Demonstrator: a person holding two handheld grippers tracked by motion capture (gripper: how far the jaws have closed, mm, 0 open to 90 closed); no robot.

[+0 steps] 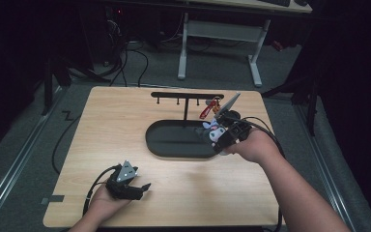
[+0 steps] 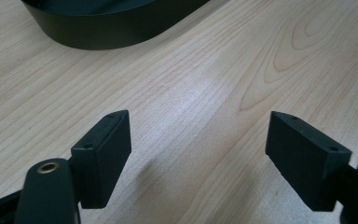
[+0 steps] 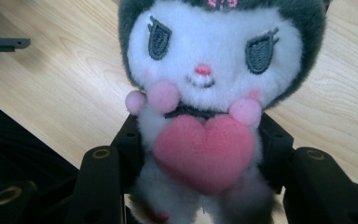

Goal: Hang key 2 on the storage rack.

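Note:
A small plush toy [image 3: 205, 93], white-faced with a grey hood and a pink heart on its chest, is clamped by the body between the jaws of my right gripper [image 3: 200, 154]. In the high view that right gripper [image 1: 217, 137] holds the plush toy [image 1: 213, 131] above the right end of the black oval tray [image 1: 174, 145]. A red strap [image 1: 206, 110] hangs by the right end of the black hook rack [image 1: 187, 95]. My left gripper [image 1: 142, 188] rests low near the table's front left, jaws wide apart with only bare wood between its fingers [image 2: 105, 149].
The wooden table [image 1: 101, 125] carries the tray and the rack at the back centre. The tray's dark wall [image 2: 112, 28] lies just ahead of the left gripper. Beyond the table stand a white desk frame [image 1: 220, 38] and floor cables.

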